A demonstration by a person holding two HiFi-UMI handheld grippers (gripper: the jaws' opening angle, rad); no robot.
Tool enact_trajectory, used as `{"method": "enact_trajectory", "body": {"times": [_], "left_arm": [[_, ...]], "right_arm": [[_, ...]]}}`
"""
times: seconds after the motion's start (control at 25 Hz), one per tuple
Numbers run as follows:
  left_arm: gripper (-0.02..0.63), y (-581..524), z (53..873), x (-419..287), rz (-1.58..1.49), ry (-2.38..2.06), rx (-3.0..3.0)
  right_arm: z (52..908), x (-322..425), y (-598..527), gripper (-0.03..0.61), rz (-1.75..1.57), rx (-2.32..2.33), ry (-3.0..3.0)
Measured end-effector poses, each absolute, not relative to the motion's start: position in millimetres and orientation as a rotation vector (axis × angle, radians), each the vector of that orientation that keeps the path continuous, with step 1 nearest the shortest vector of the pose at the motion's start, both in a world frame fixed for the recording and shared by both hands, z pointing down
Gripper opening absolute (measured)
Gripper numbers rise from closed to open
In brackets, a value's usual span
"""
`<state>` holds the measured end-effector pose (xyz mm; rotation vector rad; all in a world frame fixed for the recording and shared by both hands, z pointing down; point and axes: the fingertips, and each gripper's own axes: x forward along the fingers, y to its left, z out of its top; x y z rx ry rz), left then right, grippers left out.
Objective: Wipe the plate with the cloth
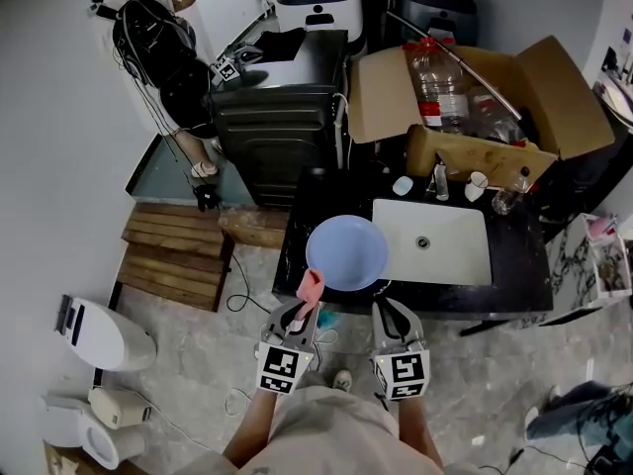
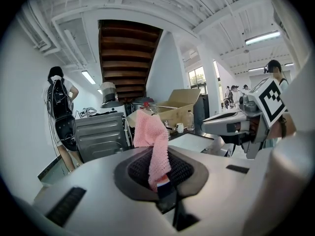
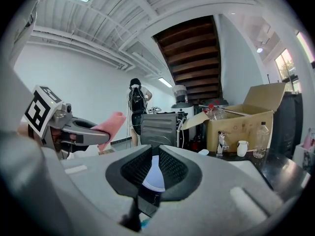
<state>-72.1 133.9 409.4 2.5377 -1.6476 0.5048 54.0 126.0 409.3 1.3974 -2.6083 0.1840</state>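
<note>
Left gripper is clamping the pink knitted cloth, right gripper pinching the pale blue round plate; I'm aiming for light, overlapping strokes.

A black tabletop stretches away just beyond both tongs. Sunk into it, ahead and to the right of the right tongs, is a white rectangular sink. Past the sink's far edge stands a row of small things: a white dish, a tap, a white cup and a clear bottle. An open cardboard box looms farthest from the tongs. A blue plate, pinched at its near rim by the right tongs, lies over the tabletop's left part, just ahead of the left tongs; whether it rests there I can't tell.
</note>
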Motion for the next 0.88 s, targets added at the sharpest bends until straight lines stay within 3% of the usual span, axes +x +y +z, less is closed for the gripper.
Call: {"method": "enact_trajectory", "body": {"times": [0.88], "left_arm": [[0.034,48.7,420.6,-62.8,0.483,-1.586,2.585]], "right_arm": [[421.9,47.7,48.3,0.025,0.175,1.386,-2.586]]}}
